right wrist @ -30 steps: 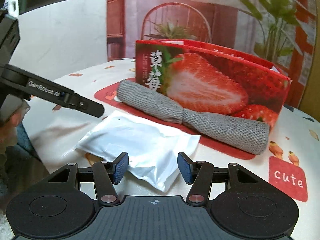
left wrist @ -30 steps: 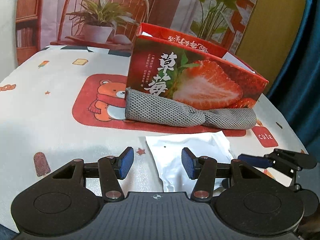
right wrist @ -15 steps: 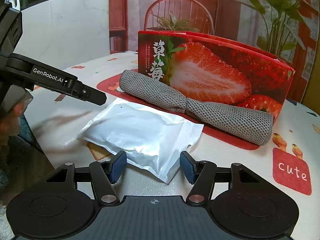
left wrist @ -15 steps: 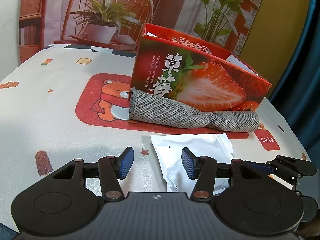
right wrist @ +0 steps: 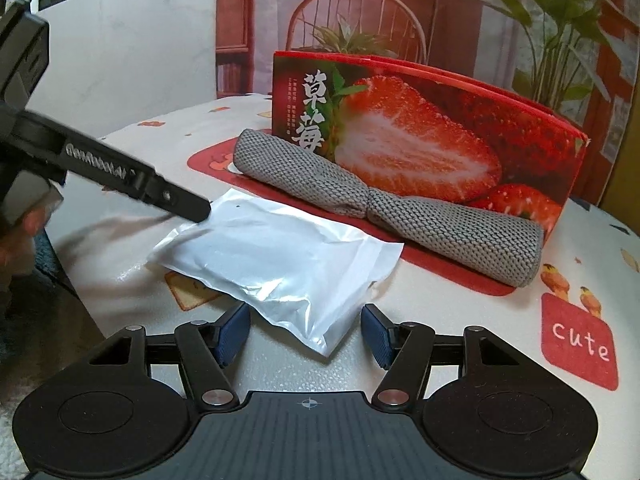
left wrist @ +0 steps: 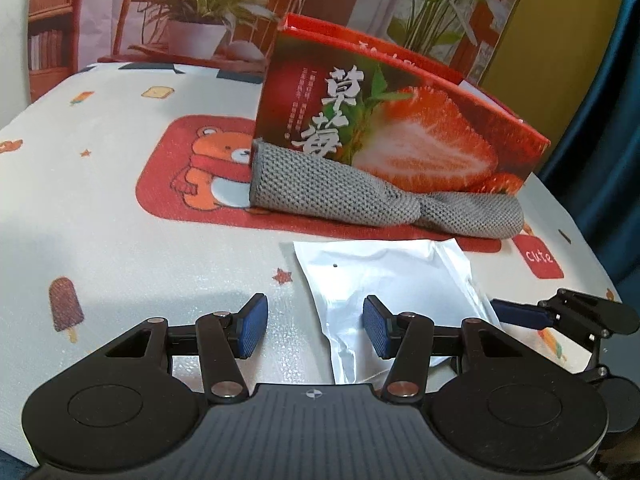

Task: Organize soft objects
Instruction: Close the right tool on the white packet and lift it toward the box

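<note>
Jaws of both grippers stand apart, holding nothing. The right gripper (right wrist: pixel 306 338) frames the near corner of the white soft pouch (right wrist: pixel 280 264), likely lining up a pinch. The left gripper (left wrist: pixel 316 326) hovers beside its other edge. The pouch lies flat on the desk (left wrist: pixel 100 240), near the grey knitted cloth (right wrist: pixel 392 204), which rests against the strawberry box (right wrist: pixel 420 128).

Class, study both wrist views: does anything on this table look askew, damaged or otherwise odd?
The grey knitted cloth is pinched in at its middle, like a bow, lying against the strawberry box. The white plastic packet lies crooked and crinkled. Nothing is spilled or visibly damaged.
</note>
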A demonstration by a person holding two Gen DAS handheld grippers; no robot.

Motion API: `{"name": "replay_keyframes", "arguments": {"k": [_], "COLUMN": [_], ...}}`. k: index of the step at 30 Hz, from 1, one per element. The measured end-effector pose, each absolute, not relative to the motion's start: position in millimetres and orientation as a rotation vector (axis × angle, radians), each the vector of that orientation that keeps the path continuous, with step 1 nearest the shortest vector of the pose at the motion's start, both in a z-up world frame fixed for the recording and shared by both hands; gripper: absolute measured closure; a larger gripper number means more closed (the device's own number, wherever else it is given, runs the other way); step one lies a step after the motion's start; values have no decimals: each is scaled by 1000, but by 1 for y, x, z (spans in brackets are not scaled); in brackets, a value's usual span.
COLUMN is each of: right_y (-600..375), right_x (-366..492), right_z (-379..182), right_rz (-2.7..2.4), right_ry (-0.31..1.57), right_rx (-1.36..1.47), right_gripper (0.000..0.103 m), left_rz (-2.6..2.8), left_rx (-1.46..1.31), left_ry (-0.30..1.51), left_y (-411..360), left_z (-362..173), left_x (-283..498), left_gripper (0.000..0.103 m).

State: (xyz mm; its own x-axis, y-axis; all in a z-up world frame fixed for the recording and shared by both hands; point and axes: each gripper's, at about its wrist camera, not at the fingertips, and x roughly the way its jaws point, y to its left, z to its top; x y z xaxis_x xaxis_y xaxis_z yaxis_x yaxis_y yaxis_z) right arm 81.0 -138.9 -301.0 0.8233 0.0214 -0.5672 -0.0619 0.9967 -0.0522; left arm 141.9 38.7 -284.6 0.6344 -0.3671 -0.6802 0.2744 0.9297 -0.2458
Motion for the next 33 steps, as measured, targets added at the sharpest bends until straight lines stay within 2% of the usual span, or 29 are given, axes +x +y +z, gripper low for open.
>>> {"name": "replay_keyframes", "arguments": {"k": [1, 5, 9, 12, 20, 33], "right_y": [-139, -139, -141, -143, -170, -215], "right_x": [82, 85, 86, 86, 83, 115], "right_z": [-301, -301, -299, -298, -279, -249], "right_rz": [47, 70, 83, 95, 38, -8], "right_ry": [601, 592, 590, 588, 507, 439], "right_rx": [-66, -53, -25, 4, 180, 438], "right_gripper": [46, 61, 67, 76, 80, 80], "left_rz": [-374, -391, -391, -389, -385, -424], "left_rx": [-117, -112, -120, -121, -111, -79], "left_ry": [805, 798, 797, 775, 614, 588], "left_y": [37, 34, 35, 36, 39, 31], "left_z": [-285, -286, -286, -283, -259, -250], "left_x": [142, 142, 141, 140, 131, 138], "left_gripper": [49, 49, 49, 49, 47, 43]}}
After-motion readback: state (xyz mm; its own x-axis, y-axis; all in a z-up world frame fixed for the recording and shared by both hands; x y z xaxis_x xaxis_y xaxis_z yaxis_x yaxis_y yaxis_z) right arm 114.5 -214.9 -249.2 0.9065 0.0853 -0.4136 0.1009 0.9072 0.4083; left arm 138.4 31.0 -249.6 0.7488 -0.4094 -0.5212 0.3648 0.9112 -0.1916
